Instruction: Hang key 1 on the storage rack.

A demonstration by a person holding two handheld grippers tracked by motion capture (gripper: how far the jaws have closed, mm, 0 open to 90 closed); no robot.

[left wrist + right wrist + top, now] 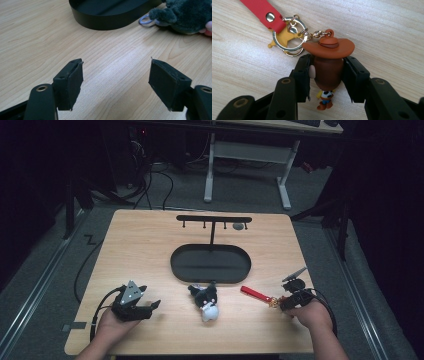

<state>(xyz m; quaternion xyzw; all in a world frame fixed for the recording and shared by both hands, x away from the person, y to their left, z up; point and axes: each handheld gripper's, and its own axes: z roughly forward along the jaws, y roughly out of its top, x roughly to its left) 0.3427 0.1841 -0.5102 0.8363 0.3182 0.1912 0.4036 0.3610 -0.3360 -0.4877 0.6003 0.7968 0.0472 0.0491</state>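
Black pads of the right claw clamp the head of a small cowboy figure in the right gripper view; its brown hat rises above the jaws, and a chain links it to a ring with a yellow star and a red strap on the desk.

Seen from the left gripper view, the left claw stands wide over bare wood, a black oval tray and a dark plush toy beyond.

From the high view, the figure lies at the desk's right edge, strap pointing toward the plush. A black hook stand rises from the tray.
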